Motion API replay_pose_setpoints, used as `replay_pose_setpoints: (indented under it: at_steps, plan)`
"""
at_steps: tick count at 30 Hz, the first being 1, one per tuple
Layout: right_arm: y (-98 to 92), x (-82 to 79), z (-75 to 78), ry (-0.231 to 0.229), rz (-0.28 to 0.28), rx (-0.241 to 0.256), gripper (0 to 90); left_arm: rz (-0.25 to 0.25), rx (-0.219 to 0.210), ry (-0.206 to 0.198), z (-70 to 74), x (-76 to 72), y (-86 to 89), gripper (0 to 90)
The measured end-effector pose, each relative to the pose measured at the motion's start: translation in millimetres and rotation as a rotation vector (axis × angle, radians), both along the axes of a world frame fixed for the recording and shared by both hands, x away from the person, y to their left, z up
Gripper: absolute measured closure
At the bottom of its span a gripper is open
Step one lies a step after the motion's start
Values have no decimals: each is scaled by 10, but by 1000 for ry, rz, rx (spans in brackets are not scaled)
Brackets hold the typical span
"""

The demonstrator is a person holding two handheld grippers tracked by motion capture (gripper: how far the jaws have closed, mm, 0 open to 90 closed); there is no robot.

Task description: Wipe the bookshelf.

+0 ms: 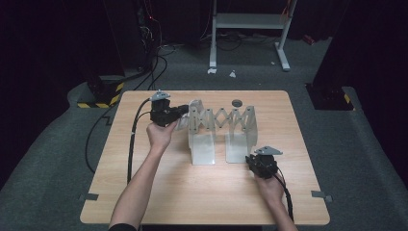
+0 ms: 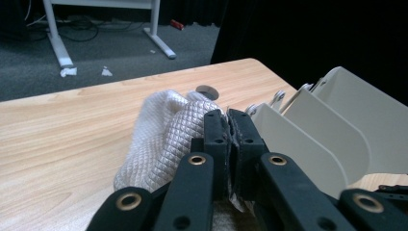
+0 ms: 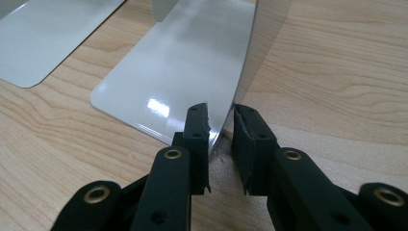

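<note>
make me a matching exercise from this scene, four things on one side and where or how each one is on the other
Things:
1. left gripper
2. right gripper
3. quilted cloth
4. round hole in the table

States or places:
A. at the table's far edge, behind the rack
B. jaws on either side of the rack's end panel
C. jaws shut on fabric
D. bunched at the left end of the expanding rack

Pairs: 1-C, 2-B, 3-D, 4-A
</note>
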State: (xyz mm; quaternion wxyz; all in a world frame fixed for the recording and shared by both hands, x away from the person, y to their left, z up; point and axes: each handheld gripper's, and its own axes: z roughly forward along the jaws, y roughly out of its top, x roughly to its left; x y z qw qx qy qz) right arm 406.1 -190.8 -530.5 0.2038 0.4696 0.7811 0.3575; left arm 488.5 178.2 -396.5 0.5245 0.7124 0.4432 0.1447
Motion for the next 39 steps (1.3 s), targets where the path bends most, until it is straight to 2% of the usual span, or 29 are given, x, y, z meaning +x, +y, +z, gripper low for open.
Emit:
replay_pose_setpoints:
  at_steps: [6,14,16,19,25,30,35,39]
  plan:
    - [2,-1,0,0,0,0,761,6,8,20,-95,13,-3,868]
    - [1,-1,0,0,1,-2,762,6,10,68,-327,16,-11,868]
    - [3,-2,0,-1,1,-2,761,3,24,74,-369,6,-21,868]
    - [4,-3,1,-1,0,-3,762,6,8,86,-433,-2,-16,868]
    - [4,-4,0,-1,0,-3,761,5,12,110,-559,-22,-23,868]
    - [8,-6,0,-1,-2,-3,762,5,35,139,-698,-39,-45,868]
    - [8,-7,1,-1,-2,-4,762,11,37,164,-826,-52,-59,868]
    - [8,-7,0,-1,-2,-3,762,4,63,182,-922,-81,-75,868]
